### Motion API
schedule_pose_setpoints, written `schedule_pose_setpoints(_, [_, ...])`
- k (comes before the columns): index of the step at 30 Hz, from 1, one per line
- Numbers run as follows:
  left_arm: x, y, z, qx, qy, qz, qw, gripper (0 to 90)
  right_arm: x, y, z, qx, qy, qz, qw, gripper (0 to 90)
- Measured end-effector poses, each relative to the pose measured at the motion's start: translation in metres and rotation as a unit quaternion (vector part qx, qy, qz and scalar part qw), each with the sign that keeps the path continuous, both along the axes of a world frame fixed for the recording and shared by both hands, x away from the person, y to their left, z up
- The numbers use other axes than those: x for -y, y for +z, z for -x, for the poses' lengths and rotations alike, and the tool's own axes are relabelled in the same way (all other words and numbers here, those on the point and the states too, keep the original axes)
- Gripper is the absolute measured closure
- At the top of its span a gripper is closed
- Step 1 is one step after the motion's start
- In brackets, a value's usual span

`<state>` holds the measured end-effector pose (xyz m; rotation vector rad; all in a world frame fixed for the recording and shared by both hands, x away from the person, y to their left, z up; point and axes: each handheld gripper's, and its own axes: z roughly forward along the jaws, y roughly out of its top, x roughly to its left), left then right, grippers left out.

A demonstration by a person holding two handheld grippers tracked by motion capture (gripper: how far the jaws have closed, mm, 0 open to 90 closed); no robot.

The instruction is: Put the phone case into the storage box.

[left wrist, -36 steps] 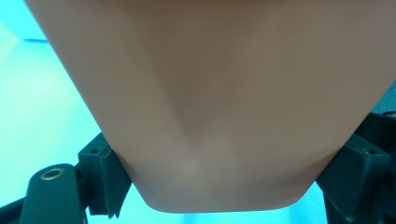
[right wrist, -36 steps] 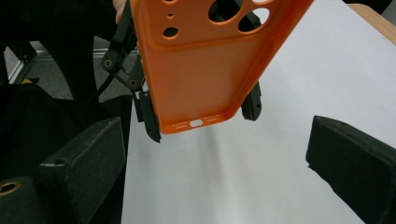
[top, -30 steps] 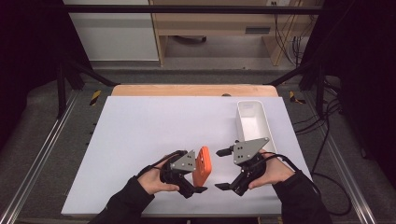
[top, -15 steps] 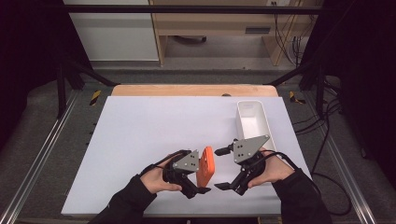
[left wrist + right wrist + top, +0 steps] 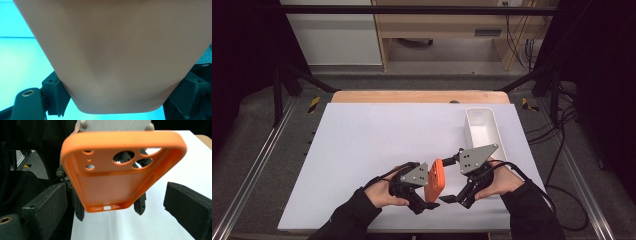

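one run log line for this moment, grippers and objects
left gripper: shut on orange silicone phone case | right gripper: open, jaws either side of case | white rectangular plastic bin: right, apart

orange phone case (image 5: 120,55) a blurred tan mass cut off at the left gripper view's top, table (image 5: 22,62) behind it washed out, both jaws partly hidden, case's lower edge hidden in high view

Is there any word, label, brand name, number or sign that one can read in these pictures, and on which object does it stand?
None can be read.
Orange phone case: inner face shows camera holes and port cut-outs, no print.
White bin: plain, no label.
Grey plate on the right gripper: screw holes, no marking.
Yellow-and-black striped floor markers: a warning pattern, no words.
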<state>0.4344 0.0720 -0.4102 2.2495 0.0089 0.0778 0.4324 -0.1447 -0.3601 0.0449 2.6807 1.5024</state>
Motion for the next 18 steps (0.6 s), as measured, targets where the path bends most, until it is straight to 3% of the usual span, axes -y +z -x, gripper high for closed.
schedule_pose_setpoints(18, [0.0065, -0.0055, 0.0035, 0.002, -0.011, -0.001, 0.9999, 15.3, -0.0033, -0.0034, -0.0009, -0.008, 0.009, -0.014, 0.9998, 8.5])
